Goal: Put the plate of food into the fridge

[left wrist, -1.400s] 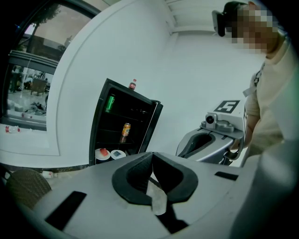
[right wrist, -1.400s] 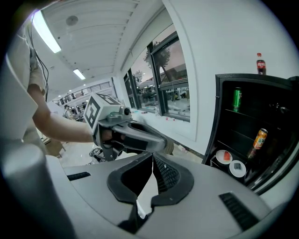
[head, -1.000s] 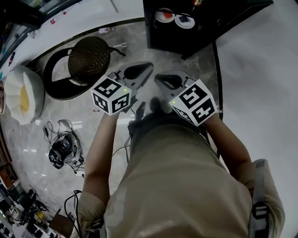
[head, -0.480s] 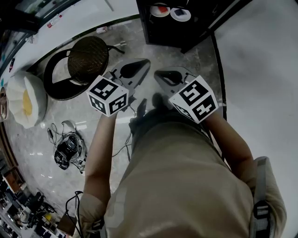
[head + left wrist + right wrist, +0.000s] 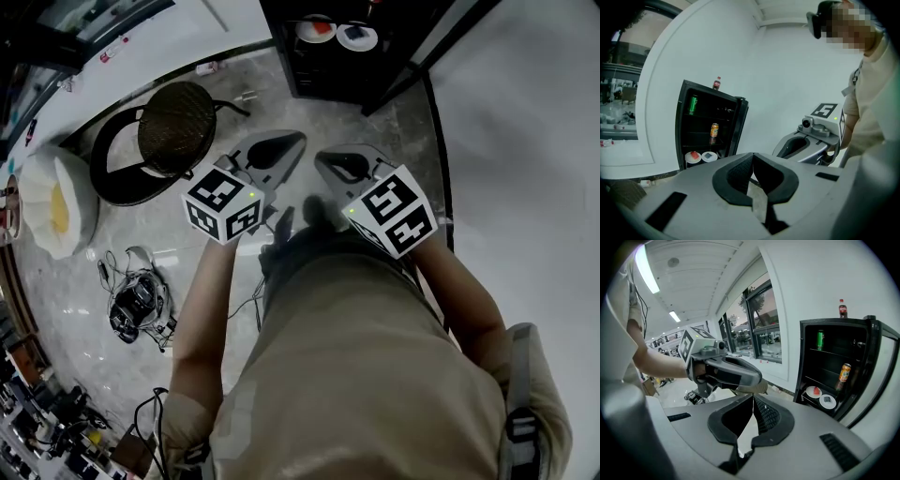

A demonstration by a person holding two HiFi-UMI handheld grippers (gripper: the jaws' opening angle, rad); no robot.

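Note:
A black fridge [image 5: 347, 56] stands open ahead of me. On its bottom shelf sit two white plates, one with red food [image 5: 317, 29] and one with a dark piece [image 5: 357, 37]. Both show again in the left gripper view, the red-food plate [image 5: 693, 156] and the dark-piece plate [image 5: 709, 156], and in the right gripper view, the red-food plate [image 5: 813, 391] and the dark-piece plate [image 5: 828, 401]. My left gripper [image 5: 300, 138] [image 5: 752, 158] and right gripper [image 5: 320, 157] [image 5: 753, 400] are held side by side in front of my body. Both are shut and empty, well short of the fridge.
Inside the fridge are a green can [image 5: 693, 104] and an orange can [image 5: 714, 130]; a cola bottle [image 5: 716, 83] stands on top. On the floor to my left are a round wicker chair [image 5: 176, 112], a white cushion seat [image 5: 52, 202] and tangled cables with a device [image 5: 136, 302]. A white wall runs along my right.
The fridge and its plates have slid slightly up and left in the head view. Both grippers stay shut and in nearly the same place.

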